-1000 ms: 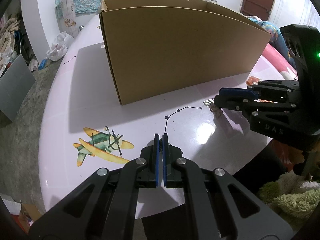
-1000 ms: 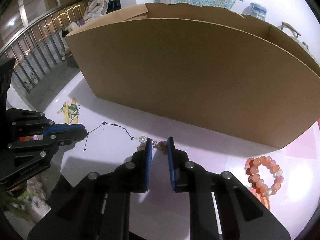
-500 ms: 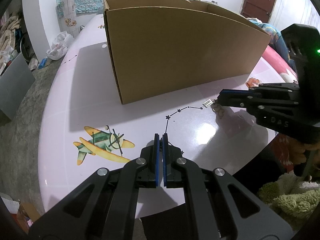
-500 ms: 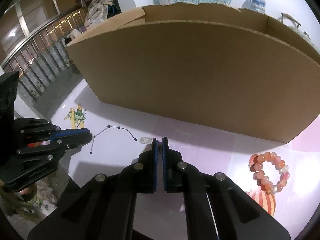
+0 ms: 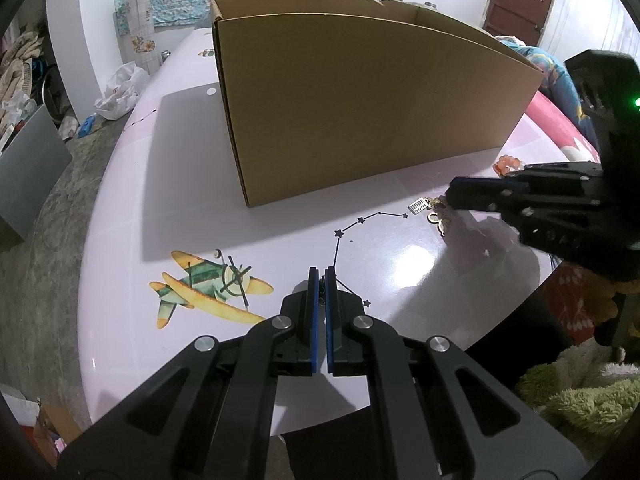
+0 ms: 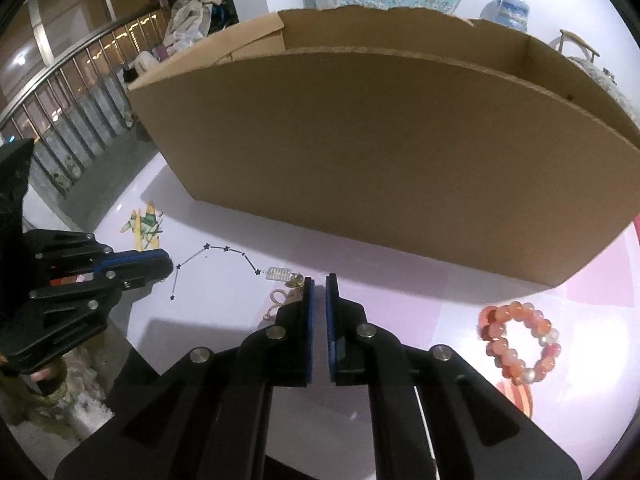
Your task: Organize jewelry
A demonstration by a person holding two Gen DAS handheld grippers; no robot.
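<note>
A small gold jewellery piece (image 6: 297, 281) with a silver tag (image 6: 279, 273) lies on the pink table (image 6: 400, 308), in front of the open cardboard box (image 6: 380, 160). My right gripper (image 6: 319, 280) is shut just right of it. The piece touches the outside of the left fingertip, and nothing shows between the pads. In the left wrist view the gold piece (image 5: 438, 218) and its tag (image 5: 417, 205) sit at the right gripper's (image 5: 450, 196) tip. An orange bead bracelet (image 6: 520, 344) lies to the right. My left gripper (image 5: 319, 276) is shut over the table, holding nothing I can make out.
The tall box (image 5: 360, 112) fills the back of the table (image 5: 160, 184). An aeroplane sticker (image 5: 208, 288) and a star-line sticker (image 5: 360, 220) are printed on the top. The left gripper (image 6: 168, 262) hovers at the table's left edge. Clutter lies on the floor beyond.
The right jaws closed from a small gap around the gold piece to shut. The gripper then drew back slightly, uncovering the gold loops. The jewellery and the left gripper stayed put.
</note>
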